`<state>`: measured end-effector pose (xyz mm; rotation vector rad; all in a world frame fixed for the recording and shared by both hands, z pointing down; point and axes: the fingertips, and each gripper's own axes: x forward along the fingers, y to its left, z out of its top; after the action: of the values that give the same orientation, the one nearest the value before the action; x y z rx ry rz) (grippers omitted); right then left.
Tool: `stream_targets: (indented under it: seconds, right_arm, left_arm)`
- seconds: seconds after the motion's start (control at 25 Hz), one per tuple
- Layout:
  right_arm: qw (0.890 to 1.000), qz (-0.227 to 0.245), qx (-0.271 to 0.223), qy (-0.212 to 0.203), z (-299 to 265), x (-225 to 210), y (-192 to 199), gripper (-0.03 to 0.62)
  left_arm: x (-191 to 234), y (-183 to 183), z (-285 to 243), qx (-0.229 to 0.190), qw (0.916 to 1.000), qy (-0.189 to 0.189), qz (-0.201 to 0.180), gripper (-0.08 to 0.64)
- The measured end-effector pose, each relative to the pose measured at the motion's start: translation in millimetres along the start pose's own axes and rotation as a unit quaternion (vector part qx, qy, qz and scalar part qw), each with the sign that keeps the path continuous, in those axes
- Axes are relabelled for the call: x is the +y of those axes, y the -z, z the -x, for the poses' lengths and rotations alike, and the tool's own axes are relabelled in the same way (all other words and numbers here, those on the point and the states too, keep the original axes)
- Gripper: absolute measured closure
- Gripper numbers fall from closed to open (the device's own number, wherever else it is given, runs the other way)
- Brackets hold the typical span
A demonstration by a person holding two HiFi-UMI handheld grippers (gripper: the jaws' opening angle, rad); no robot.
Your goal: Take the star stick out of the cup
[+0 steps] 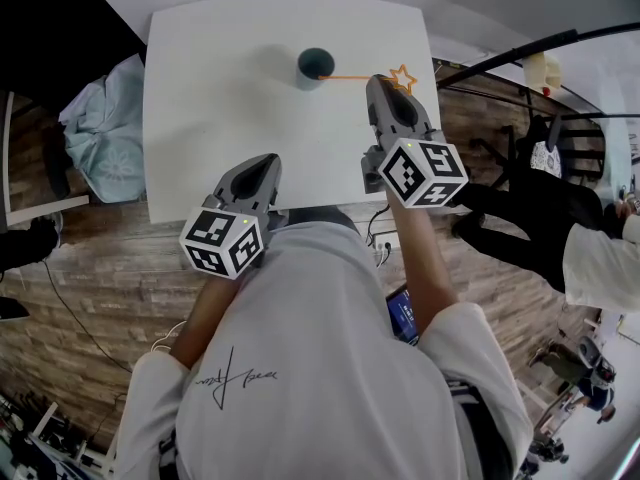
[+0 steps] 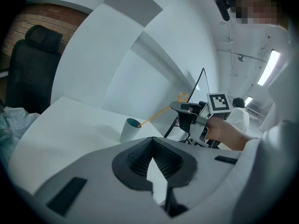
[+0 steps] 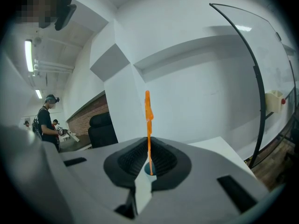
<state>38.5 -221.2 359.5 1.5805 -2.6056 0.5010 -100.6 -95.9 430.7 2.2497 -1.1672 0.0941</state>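
Note:
A teal cup (image 1: pixel 315 68) stands on the white table (image 1: pixel 200 88), towards its far side. The orange star stick (image 1: pixel 350 77) leans out of the cup to the right, its lower end still inside the rim. My right gripper (image 1: pixel 380 83) is shut on the stick just below the star (image 1: pixel 403 77). In the right gripper view the stick (image 3: pixel 148 120) runs up between the pads of the right gripper (image 3: pixel 148 141), with the cup (image 3: pixel 149 170) showing small behind them. My left gripper (image 1: pixel 266 163) hovers at the table's near edge, shut and holding nothing; its view shows the cup (image 2: pixel 129 129), the stick (image 2: pixel 156 115) and the left gripper (image 2: pixel 152 141).
A light blue cloth (image 1: pixel 100 128) lies on a seat left of the table. A black office chair (image 2: pixel 32 64) stands beyond it. A black metal frame (image 1: pixel 520 53) stands to the right, and a person's dark-clad legs (image 1: pixel 530 208) are near it on the wood floor.

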Motion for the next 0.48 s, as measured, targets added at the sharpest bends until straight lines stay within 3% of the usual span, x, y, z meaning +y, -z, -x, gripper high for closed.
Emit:
stream_targets:
  seconds: [0.48]
  right_arm:
    - [1.000, -0.004, 0.001, -0.002, 11, 3, 0, 0.568]
  left_arm:
    - [-3, 1, -1, 0.003, 1.0000, 0.006, -0.003, 0.554]
